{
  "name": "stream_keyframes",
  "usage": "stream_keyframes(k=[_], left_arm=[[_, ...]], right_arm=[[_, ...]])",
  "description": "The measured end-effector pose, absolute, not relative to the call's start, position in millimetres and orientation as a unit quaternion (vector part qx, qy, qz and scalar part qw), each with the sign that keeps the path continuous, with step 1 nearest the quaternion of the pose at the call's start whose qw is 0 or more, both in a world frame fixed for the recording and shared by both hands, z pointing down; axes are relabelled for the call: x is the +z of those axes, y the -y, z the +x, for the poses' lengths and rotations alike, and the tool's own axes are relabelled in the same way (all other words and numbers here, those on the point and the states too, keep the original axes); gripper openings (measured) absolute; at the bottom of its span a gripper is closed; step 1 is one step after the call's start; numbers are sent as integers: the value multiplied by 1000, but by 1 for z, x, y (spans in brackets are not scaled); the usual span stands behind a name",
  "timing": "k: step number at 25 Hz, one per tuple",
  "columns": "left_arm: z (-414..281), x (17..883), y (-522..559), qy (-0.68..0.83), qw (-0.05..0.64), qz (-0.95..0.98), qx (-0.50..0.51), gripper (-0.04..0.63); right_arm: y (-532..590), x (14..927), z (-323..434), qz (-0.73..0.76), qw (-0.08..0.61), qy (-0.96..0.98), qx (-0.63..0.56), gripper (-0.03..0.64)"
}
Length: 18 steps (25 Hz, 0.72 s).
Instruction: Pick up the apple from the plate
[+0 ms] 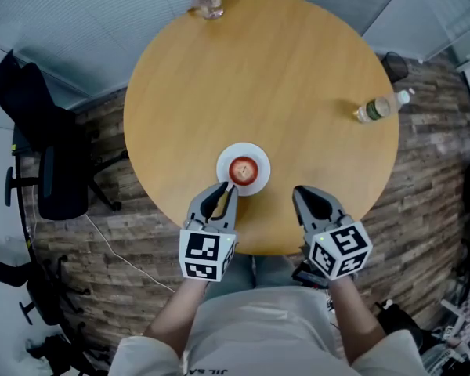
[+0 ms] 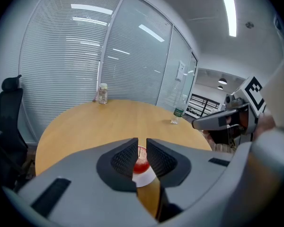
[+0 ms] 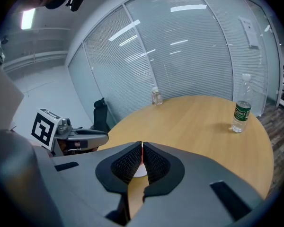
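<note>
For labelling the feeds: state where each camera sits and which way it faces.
Head view: on the person's head, looking steeply down at the table, apple and plate; both arms, left claw and right claw show.
Left gripper view: on the left claw, looking along its slightly parted jaws over the apple, across the table; right claw shows at right.
Right gripper view: on the right claw, looking along its closed jaws across the table; left claw shows at left.
Shared: both gripper views catch the bottle and jar.
</note>
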<state>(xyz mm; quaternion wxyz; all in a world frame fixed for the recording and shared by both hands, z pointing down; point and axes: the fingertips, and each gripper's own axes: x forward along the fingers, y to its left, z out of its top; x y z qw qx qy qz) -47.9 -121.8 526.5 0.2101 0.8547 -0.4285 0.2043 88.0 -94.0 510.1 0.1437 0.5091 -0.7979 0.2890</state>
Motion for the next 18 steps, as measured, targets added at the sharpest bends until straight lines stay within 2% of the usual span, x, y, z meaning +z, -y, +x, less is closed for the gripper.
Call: stream_keyframes(k=[4, 11, 18], left_arm=[[-44, 541, 125, 420, 209, 856, 215, 101], [-36, 573, 130, 402, 212, 855, 248, 244], [-25, 602, 134, 386, 214, 854, 276, 339]], right_arm=[[96, 516, 84, 505, 143, 798, 297, 32], [96, 528, 81, 497, 148, 797, 310, 32], [96, 536, 84, 498, 151, 791, 321, 32]])
